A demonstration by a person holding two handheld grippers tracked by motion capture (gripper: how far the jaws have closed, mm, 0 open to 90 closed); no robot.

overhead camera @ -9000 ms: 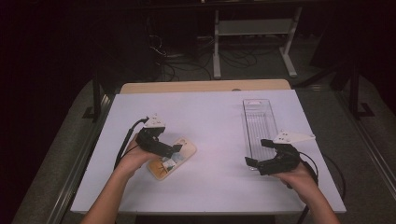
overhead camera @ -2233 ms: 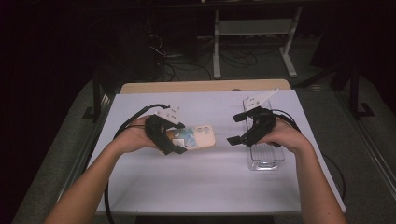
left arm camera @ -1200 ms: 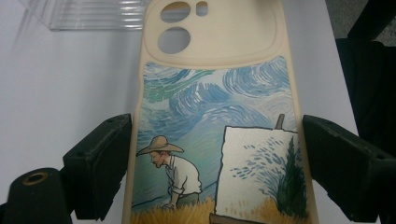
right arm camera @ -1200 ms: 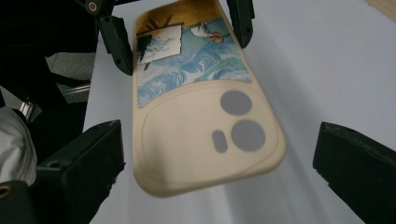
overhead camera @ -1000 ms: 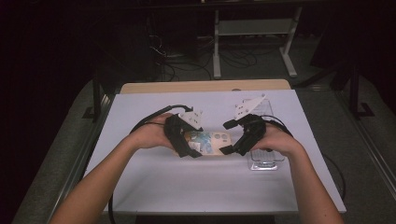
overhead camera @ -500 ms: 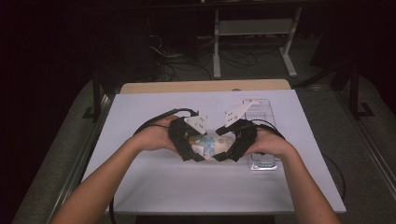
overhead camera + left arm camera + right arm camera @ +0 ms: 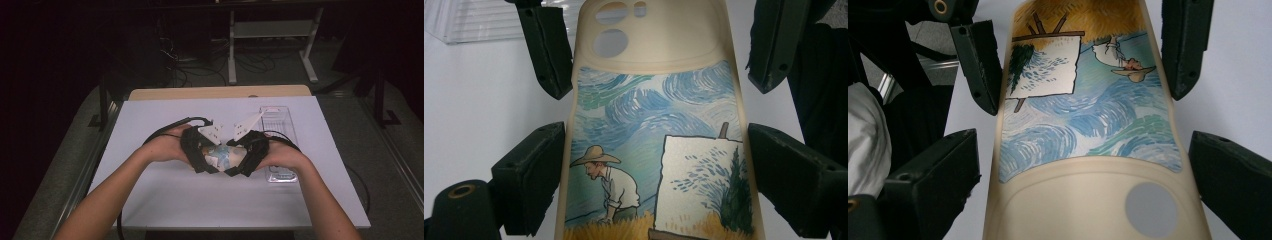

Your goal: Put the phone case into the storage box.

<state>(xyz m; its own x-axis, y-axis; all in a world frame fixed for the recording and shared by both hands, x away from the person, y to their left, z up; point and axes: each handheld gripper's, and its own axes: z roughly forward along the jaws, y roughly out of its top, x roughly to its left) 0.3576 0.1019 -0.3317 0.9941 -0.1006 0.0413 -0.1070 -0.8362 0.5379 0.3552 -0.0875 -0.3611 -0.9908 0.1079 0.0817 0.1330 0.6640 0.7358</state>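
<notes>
A cream phone case [image 7: 222,156] printed with a painted field scene hangs above the middle of the white table [image 7: 200,205]. My left gripper [image 7: 202,159] is shut on it from the left. In the left gripper view its pads [image 7: 536,170] press both long edges of the case [image 7: 654,115]. My right gripper [image 7: 241,161] faces it from the right. In the right gripper view its jaws [image 7: 1083,145] stand open on either side of the camera-hole end of the case [image 7: 1088,200], with a thin gap at the left pad.
A clear plastic tray [image 7: 278,125] lies on the table to the right, just behind the person's right hand [image 7: 282,156]. Black cables [image 7: 170,127] loop from both grippers over the table. Dark floor and a metal stand [image 7: 272,30] lie beyond the far edge.
The right gripper has moved left from the tray to the case, so its jaws now flank the case's free end. The left gripper holds the case where it was a second ago.
</notes>
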